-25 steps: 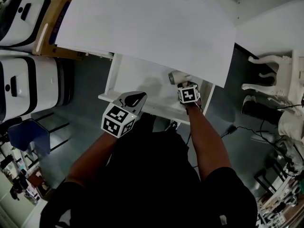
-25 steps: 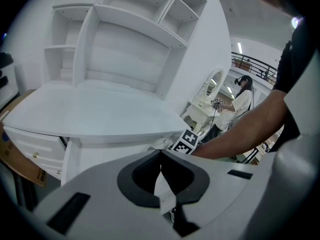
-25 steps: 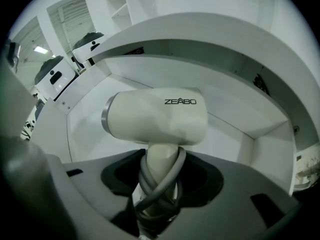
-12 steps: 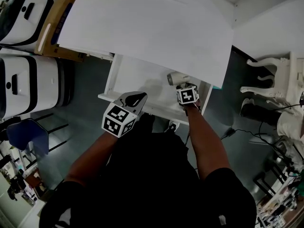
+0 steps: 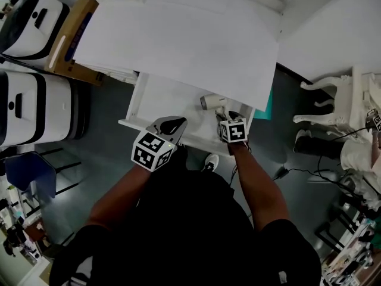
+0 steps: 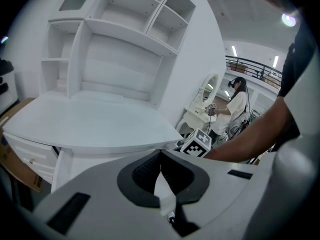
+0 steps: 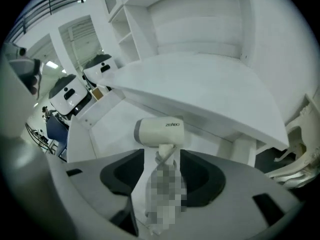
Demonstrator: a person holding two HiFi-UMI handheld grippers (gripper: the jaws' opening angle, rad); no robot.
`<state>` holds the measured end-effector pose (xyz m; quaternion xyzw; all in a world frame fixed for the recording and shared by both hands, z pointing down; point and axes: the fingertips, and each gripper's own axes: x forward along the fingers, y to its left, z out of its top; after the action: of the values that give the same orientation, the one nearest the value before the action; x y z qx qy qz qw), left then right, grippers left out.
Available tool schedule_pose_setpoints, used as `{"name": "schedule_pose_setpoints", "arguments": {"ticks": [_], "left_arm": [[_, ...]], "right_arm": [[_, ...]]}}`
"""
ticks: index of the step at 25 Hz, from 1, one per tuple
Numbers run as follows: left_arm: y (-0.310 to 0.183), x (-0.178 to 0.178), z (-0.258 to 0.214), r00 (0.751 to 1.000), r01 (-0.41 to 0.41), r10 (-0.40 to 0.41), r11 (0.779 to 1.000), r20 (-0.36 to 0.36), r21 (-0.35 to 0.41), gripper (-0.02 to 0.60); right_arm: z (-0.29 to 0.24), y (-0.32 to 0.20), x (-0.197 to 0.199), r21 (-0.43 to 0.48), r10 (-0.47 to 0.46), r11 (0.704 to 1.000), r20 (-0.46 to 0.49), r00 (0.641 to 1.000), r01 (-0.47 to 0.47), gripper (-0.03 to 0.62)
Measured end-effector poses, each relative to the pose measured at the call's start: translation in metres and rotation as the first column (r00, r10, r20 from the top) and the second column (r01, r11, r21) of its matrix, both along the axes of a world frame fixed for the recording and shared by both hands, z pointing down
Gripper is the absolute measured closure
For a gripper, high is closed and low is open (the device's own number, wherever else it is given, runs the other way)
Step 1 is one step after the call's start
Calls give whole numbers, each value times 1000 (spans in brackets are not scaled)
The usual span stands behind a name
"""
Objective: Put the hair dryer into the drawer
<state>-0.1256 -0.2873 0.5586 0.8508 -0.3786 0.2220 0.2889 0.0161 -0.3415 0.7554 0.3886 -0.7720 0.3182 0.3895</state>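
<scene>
The white hair dryer (image 5: 209, 102) lies in the open white drawer (image 5: 132, 109), toward its right end, under the desk top. In the right gripper view the hair dryer (image 7: 159, 131) points its barrel left, and its handle runs down between my jaws. My right gripper (image 5: 226, 117) (image 7: 160, 155) hangs just above it. Its jaws are opening, and a gap shows on each side of the handle. My left gripper (image 5: 174, 124) (image 6: 160, 156) hovers over the drawer's front edge, its jaws shut with nothing held.
The white desk top (image 5: 178, 34) overhangs the back of the drawer. Large white appliances (image 5: 27, 16) and a cardboard box (image 5: 66, 37) stand at the left, a white chair (image 5: 333, 94) at the right. A person (image 6: 235, 101) stands far off.
My right gripper has drawn back and up from the hair dryer, which stays in the drawer. My left gripper has lifted a little.
</scene>
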Motion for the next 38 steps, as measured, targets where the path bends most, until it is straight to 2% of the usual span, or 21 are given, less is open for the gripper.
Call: {"name": "schedule_pose_setpoints", "arguments": {"ticks": [6, 8, 10, 11, 15, 18, 23, 33, 38], "left_arm": [[5, 25, -20, 1000, 17, -16, 999, -26, 45, 572], [7, 30, -31, 999, 35, -32, 997, -37, 69, 572], [12, 35, -42, 998, 54, -49, 994, -47, 94, 572], [15, 37, -48, 997, 60, -55, 993, -50, 106, 572], [29, 51, -66, 995, 80, -70, 986, -66, 148, 572], [37, 60, -79, 994, 96, -83, 979, -78, 179, 572], [50, 75, -95, 991, 118, -103, 969, -82, 216, 572], [88, 85, -121, 987, 157, -137, 946, -89, 284, 572], [102, 75, -120, 988, 148, -126, 945, -94, 291, 572]], "right_arm": [[-83, 14, 3, 79, -11, 997, 211, 977, -6, 373], [-113, 22, 6, 112, -11, 993, 282, 959, -21, 411], [-140, 29, 13, 138, 7, 989, 357, 934, -60, 523], [-153, 33, 19, 145, 18, 986, 393, 919, -81, 542], [-198, 46, 40, 165, 23, 978, 527, 849, -129, 567], [-235, 52, 50, 204, -4, 968, 591, 807, -145, 568], [-283, 69, 56, 288, -82, 948, 633, 770, -135, 568], [-294, 106, 74, 338, -123, 934, 613, 780, -118, 568], [-302, 124, 64, 365, -134, 923, 599, 789, -119, 568]]}}
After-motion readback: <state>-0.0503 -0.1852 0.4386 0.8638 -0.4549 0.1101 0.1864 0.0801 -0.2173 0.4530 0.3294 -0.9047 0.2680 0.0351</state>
